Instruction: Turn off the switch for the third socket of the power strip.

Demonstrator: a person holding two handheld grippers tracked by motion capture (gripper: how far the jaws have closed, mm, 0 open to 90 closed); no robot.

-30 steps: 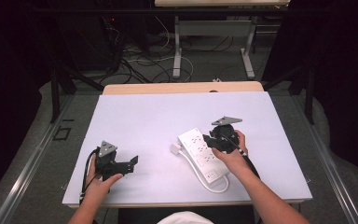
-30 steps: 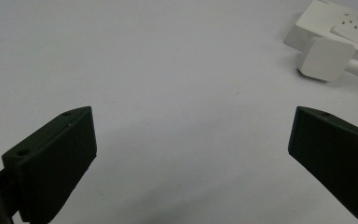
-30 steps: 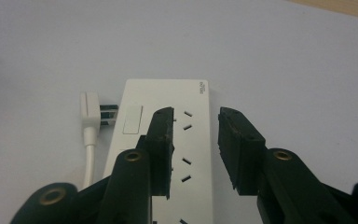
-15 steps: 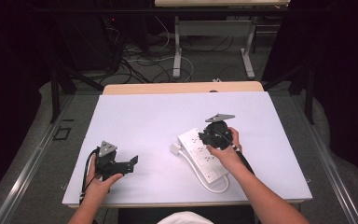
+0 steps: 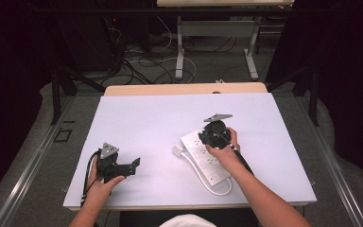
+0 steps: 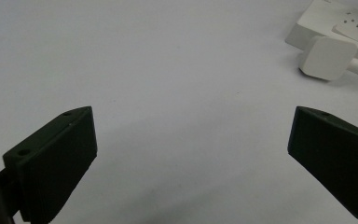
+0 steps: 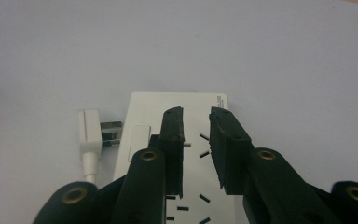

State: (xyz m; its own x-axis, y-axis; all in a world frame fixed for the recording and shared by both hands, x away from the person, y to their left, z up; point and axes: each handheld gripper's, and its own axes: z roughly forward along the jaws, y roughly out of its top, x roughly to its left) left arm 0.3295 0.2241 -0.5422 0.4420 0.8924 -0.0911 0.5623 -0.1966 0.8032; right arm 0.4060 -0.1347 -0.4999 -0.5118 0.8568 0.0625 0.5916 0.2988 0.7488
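Fingers of the right gripper (image 7: 196, 140) stand narrowly apart over the power strip (image 7: 177, 105); left gripper (image 6: 191, 154) fingers gape wide.

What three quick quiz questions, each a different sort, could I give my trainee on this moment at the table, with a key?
1. True or false: the left gripper has its jaws spread wide over bare table.
2. The right gripper is above which object? A) power strip B) mug C) book
3. Fill in: the white plug lies beside the strip's ____ end.

Key: 1 true. 2 A, the power strip. 3 far, away from the person.
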